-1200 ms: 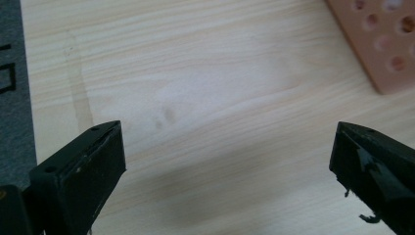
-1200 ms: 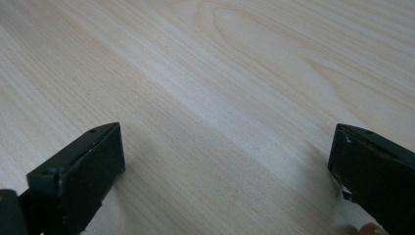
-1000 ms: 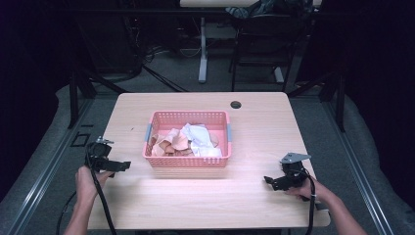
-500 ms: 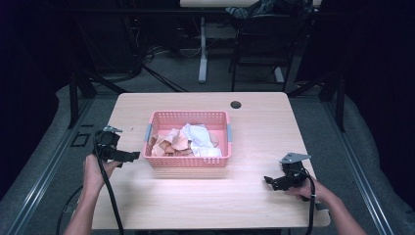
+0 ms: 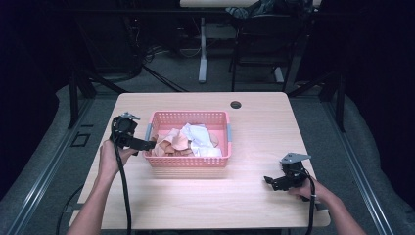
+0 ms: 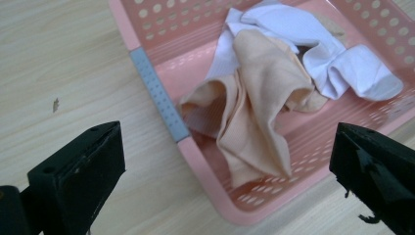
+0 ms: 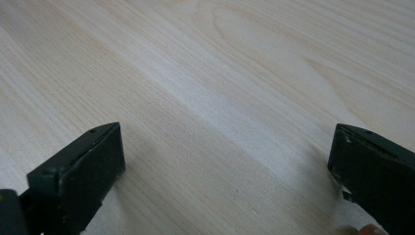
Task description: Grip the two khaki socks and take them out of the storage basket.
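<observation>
A person seated at a wooden table [image 5: 205, 200] is working with a two-jaw gripper in each hand. Nearest the camera in the high view, the right gripper [image 5: 272, 180] is resting low over bare wood, well apart from the work, apparently parked while the other hand is taking the lead. Its own view is showing its jaws spread wide with nothing but wood grain between them.

Farther in, the left gripper [image 5: 150, 144] is hovering at the left end of a pink basket [image 5: 188, 162], jaws spread and pinching nothing, seemingly lining up for a reach into the clothes. The basket is sitting mid-table, putting its contents within reach of either hand.

The left gripper view is offering what the overhead camera blurs: a peach cloth [image 6: 259, 112] is lying crumpled against the basket's near wall, just inside the grey handle strip [image 6: 159, 93], with a white cloth [image 6: 313, 49] lying partly tucked under it and trailing toward the far side. The high view is supplying the layout instead, including a small dark hole [image 5: 236, 105] in the table's far edge.
</observation>
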The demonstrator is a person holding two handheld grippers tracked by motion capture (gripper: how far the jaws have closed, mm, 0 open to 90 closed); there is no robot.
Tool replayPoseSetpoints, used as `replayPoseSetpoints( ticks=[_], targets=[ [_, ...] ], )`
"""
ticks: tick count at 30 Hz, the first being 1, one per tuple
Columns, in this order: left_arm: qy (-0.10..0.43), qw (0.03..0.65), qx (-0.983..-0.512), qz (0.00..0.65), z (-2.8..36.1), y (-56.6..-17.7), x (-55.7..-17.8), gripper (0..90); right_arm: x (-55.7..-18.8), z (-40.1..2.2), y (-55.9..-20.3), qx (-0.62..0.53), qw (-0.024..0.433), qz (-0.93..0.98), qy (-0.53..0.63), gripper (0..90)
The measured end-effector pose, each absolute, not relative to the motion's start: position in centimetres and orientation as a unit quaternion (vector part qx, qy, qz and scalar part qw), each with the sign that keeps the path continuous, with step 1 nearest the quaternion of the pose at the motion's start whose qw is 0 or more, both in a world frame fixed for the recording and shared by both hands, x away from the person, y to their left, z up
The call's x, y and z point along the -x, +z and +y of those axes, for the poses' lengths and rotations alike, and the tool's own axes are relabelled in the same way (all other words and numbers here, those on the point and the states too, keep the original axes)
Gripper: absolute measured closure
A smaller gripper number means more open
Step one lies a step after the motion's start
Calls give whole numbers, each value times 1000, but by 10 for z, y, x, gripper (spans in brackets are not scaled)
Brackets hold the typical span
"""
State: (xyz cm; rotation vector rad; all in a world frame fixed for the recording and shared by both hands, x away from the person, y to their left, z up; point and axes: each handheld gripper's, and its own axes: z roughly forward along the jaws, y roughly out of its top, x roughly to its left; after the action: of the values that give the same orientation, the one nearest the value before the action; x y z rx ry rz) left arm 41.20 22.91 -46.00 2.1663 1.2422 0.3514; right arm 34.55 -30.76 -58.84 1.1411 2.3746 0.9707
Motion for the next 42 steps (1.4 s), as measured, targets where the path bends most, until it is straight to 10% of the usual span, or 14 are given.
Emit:
replayPoseSetpoints(
  ticks=[10,31,42],
  targets=[
    [117,287,-844,438,187,-465,-430,46,-345,-308,-588,-401,166,834,340,0],
    [133,212,-863,439,160,-486,-458,756,-345,-308,-588,-401,166,834,341,0],
    [137,236,-860,431,166,-471,-453,840,-345,-308,-588,-401,166,834,341,0]
  ],
)
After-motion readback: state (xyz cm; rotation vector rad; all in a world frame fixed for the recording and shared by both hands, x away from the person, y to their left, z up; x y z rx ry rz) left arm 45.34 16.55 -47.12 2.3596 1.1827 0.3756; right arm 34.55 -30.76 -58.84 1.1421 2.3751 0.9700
